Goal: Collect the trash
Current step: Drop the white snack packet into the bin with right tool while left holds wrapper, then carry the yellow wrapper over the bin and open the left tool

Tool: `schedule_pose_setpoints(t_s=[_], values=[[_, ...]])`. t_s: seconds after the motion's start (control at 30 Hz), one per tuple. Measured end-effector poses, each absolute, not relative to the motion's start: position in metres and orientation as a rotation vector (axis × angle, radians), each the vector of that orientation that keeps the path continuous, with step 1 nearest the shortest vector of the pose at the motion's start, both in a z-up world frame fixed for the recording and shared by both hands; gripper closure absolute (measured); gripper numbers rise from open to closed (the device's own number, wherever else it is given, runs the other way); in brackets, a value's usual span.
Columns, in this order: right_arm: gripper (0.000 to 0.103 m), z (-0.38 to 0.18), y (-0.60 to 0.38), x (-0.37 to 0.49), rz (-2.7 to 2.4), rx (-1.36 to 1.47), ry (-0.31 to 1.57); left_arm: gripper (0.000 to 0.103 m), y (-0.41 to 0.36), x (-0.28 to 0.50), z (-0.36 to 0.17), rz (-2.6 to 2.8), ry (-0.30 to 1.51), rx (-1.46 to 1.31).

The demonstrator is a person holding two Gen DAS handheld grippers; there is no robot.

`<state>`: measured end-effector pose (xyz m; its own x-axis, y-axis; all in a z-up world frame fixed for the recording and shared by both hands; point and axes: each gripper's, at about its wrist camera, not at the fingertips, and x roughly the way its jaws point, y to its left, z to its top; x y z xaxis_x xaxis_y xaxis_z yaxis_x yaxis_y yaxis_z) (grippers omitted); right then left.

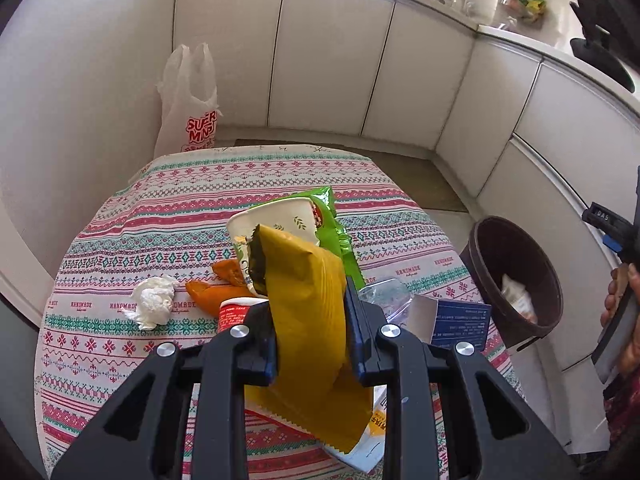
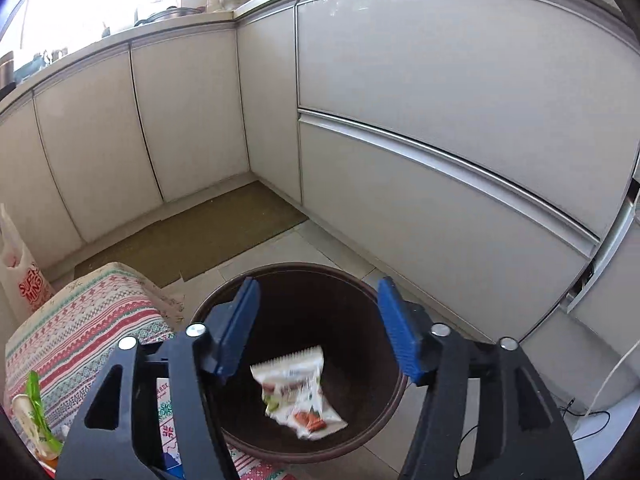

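My left gripper (image 1: 307, 300) is shut on a mustard-yellow wrapper (image 1: 316, 360), which it holds above the patterned tablecloth (image 1: 120, 344). Beyond it on the table lie a paper cup (image 1: 276, 220), a green wrapper (image 1: 338, 228), a crumpled tissue (image 1: 154, 300), orange peel (image 1: 216, 292), a red-rimmed cup (image 1: 236, 312), clear plastic (image 1: 386, 294) and a blue carton (image 1: 460, 320). My right gripper (image 2: 318, 284) is open over the brown bin (image 2: 296, 267). A blurred white snack wrapper (image 2: 296, 392) shows inside the bin, free of the pads.
The bin (image 1: 478, 236) stands on the floor just right of the table, near white cabinet fronts (image 2: 440, 80). A white plastic bag (image 1: 192, 100) leans on the wall behind the table. A mat (image 2: 192, 236) lies in the floor corner. A hand (image 1: 618, 296) shows at the right edge.
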<state>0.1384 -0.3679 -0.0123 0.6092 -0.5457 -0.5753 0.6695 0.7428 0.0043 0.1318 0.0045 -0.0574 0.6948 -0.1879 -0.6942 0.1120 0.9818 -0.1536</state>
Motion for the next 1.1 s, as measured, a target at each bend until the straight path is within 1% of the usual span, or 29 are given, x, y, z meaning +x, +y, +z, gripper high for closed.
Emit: schedule_pose_setpoints(t_s=[0.07, 0.1, 0.27, 0.47, 0.53, 0.67, 0.83, 0.87, 0.93, 0.97, 1.0, 1.1], values=[[0.008, 0.001, -0.376, 0.119, -0.753, 0.258, 0.533, 0.076, -0.005, 0.130, -0.052, -0.170, 0.750, -0.095], [0.006, 0.008, -0.379, 0.110, -0.772, 0.279, 0.503, 0.076, -0.011, 0.130, -0.047, -0.175, 0.733, -0.096], [0.007, 0.033, -0.398, 0.068, -0.846, 0.432, 0.428, 0.076, -0.062, 0.143, -0.018, -0.265, 0.686, -0.146], [0.007, 0.031, -0.428, 0.047, -0.929, 0.498, 0.391, 0.076, -0.164, 0.165, 0.025, -0.451, 0.625, -0.126], [0.007, 0.023, -0.438, 0.054, -0.950, 0.527, 0.390, 0.075, -0.197, 0.172, 0.034, -0.501, 0.613, -0.114], [0.007, 0.015, -0.459, 0.049, -0.975, 0.615, 0.392, 0.074, -0.257, 0.187, 0.036, -0.575, 0.629, -0.086], [0.007, 0.006, -0.481, 0.045, -1.020, 0.682, 0.399, 0.073, -0.318, 0.209, 0.013, -0.616, 0.701, -0.014], [0.007, 0.004, -0.485, 0.043, -1.024, 0.699, 0.402, 0.071, -0.326, 0.213, 0.007, -0.615, 0.715, -0.002], [0.007, 0.001, -0.491, 0.042, -1.030, 0.721, 0.405, 0.064, -0.337, 0.220, -0.002, -0.616, 0.741, -0.001], [0.007, 0.000, -0.493, 0.041, -1.033, 0.725, 0.405, 0.055, -0.340, 0.224, -0.006, -0.613, 0.755, -0.005], [0.007, 0.000, -0.494, 0.041, -1.035, 0.725, 0.405, 0.048, -0.343, 0.226, -0.009, -0.611, 0.767, -0.012], [0.007, 0.001, -0.493, 0.041, -1.031, 0.723, 0.406, 0.039, -0.348, 0.229, -0.013, -0.612, 0.785, -0.016]])
